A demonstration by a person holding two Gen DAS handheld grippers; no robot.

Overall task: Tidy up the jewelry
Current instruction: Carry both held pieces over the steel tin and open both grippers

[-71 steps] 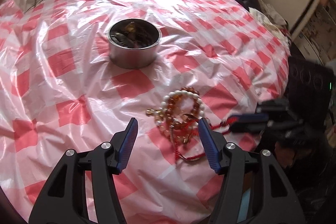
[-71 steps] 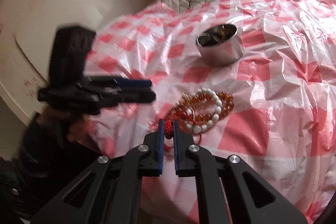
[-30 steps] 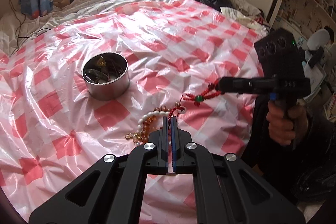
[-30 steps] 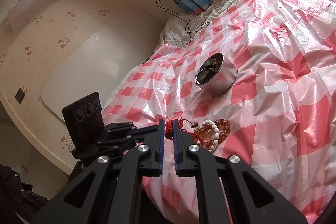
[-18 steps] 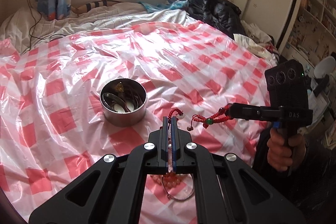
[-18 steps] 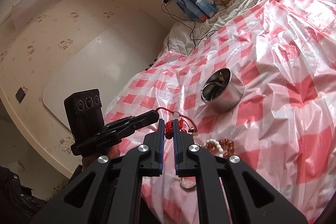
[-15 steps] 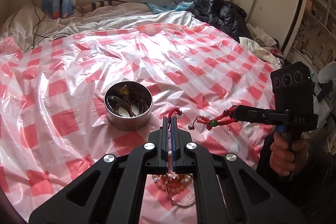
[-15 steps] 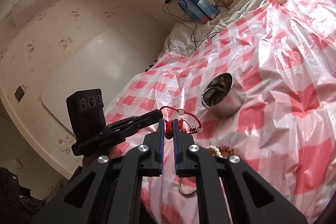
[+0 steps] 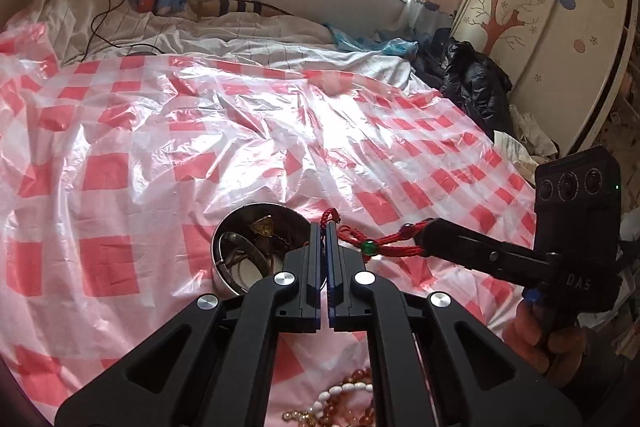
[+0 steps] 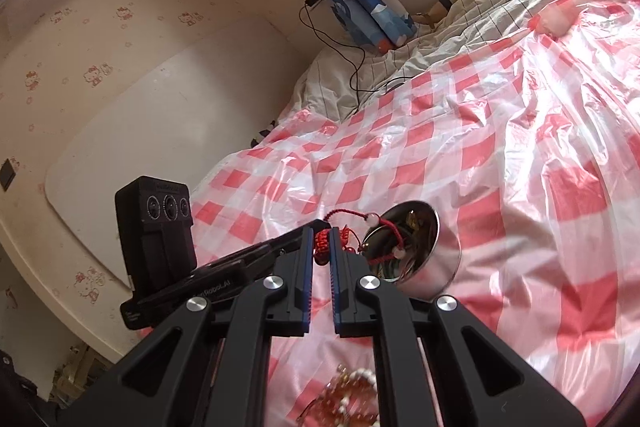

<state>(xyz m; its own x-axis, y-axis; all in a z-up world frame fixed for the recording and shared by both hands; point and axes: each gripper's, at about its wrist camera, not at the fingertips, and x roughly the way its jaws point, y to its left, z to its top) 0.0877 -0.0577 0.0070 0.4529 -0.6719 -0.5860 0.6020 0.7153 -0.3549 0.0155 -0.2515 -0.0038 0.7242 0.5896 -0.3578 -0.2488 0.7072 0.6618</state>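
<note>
A red cord bracelet [image 9: 376, 242] with a green bead hangs stretched between my two grippers, above the bed. My left gripper [image 9: 324, 227] is shut on one end of it, right over the rim of a round steel tin [image 9: 240, 247] that holds other jewelry. My right gripper [image 10: 321, 233] is shut on the other knotted end [image 10: 320, 247]; it shows in the left wrist view [image 9: 432, 233] at the right. The tin [image 10: 424, 267] lies just beyond the right fingertips. Amber and white bead bracelets [image 9: 344, 407] lie on the cover below the grippers [image 10: 352, 403].
A crinkled red-and-white checked plastic sheet [image 9: 160, 147] covers the bed. Rumpled bedding and a black cable [image 9: 104, 39] lie at the far end under the window. A black jacket [image 9: 472, 87] and a wardrobe [image 9: 552, 27] stand at the right.
Both grippers lifted the red cord bracelet off the bead pile and carried it toward the tin. The tin now sits directly under the left fingertips.
</note>
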